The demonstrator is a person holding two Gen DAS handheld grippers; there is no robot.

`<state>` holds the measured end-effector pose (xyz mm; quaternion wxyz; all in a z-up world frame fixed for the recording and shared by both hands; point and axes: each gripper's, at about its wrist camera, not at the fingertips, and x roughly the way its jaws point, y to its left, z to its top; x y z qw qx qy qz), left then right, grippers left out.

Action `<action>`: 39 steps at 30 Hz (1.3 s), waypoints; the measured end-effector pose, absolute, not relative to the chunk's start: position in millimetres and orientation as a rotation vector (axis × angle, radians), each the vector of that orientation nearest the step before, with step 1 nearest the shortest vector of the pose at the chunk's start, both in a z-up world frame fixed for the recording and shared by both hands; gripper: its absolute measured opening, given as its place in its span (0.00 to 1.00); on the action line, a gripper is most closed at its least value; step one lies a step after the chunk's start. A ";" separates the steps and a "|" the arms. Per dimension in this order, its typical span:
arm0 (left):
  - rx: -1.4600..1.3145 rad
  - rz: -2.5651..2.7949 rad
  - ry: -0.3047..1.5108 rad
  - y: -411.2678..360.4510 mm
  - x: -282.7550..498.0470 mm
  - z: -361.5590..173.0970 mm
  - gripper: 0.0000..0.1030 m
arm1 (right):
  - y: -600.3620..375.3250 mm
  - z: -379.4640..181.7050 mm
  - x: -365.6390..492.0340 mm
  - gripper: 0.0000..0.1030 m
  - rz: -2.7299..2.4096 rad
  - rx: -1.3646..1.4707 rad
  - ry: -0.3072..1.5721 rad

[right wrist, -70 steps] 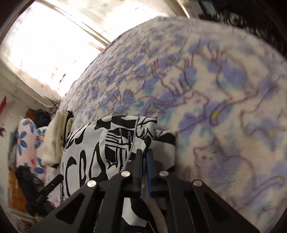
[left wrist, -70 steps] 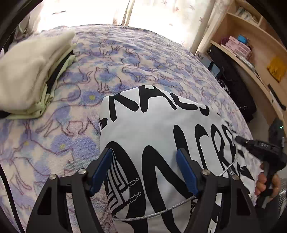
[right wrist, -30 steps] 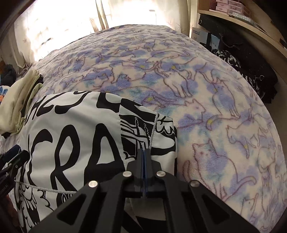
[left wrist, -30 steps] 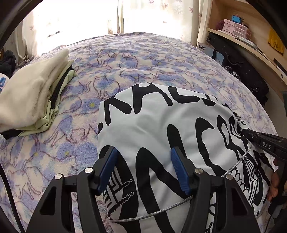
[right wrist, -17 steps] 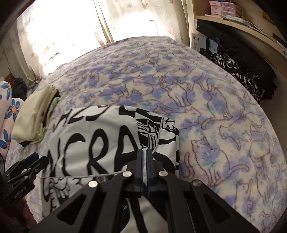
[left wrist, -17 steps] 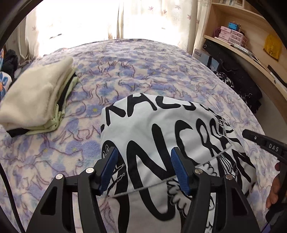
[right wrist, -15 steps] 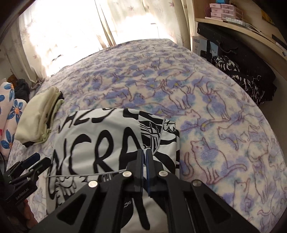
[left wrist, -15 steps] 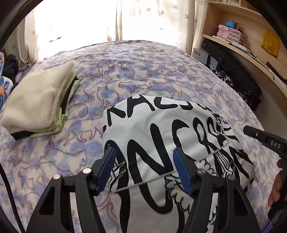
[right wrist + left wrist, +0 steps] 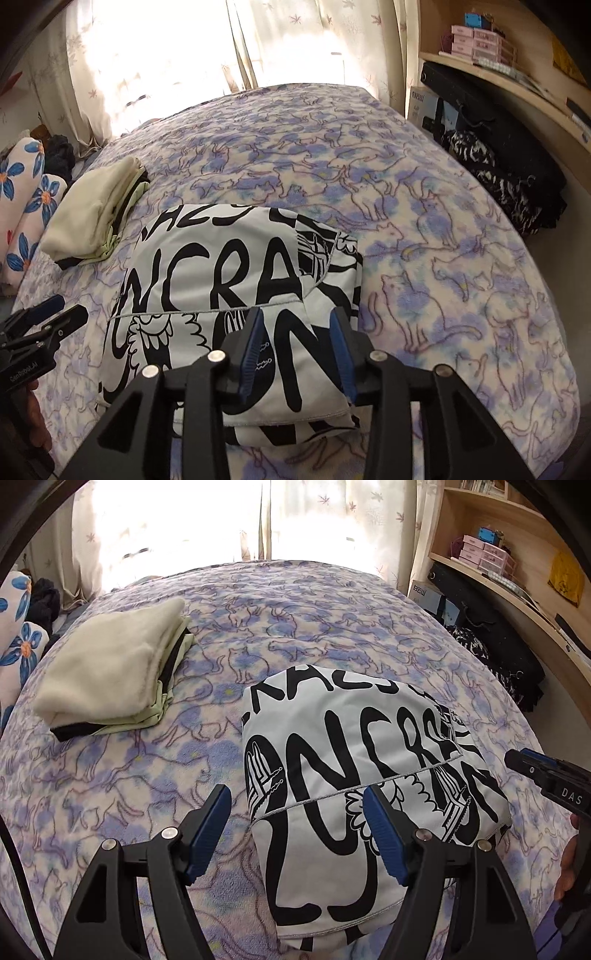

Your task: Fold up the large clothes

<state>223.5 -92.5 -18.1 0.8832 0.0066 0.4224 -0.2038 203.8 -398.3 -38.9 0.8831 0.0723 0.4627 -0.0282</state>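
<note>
A white garment with big black lettering (image 9: 354, 753) lies folded into a compact rectangle on the bed; it also shows in the right wrist view (image 9: 229, 288). My left gripper (image 9: 295, 827) is open and empty, hovering above the garment's near left edge. My right gripper (image 9: 297, 343) is open and empty above the garment's near right part. The right gripper also shows at the right of the left wrist view (image 9: 546, 775), and the left gripper at the left of the right wrist view (image 9: 48, 317).
A stack of folded cream and pale green clothes (image 9: 110, 672) lies at the left on the cat-print blanket (image 9: 295, 602). Flowered pillows (image 9: 22, 206) sit at the far left. Wooden shelves (image 9: 517, 554) and dark bags (image 9: 509, 173) stand along the right of the bed.
My right gripper has opened and let go of the garment's edge. Both grippers have pulled back and up, and the folded garment now lies flat on the bed.
</note>
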 end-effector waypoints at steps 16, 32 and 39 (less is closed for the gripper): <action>-0.099 -0.491 1.103 -98.0 245.2 -86.5 0.84 | -474.6 -114.9 230.1 0.73 0.060 0.425 1.089; -0.406 -0.673 1.268 -87.4 284.4 -144.1 1.00 | -494.4 -165.0 274.8 0.80 0.267 0.638 1.191; -0.428 -0.731 1.297 -95.3 292.3 -158.2 1.00 | -471.8 -171.1 290.7 0.80 0.378 0.590 1.185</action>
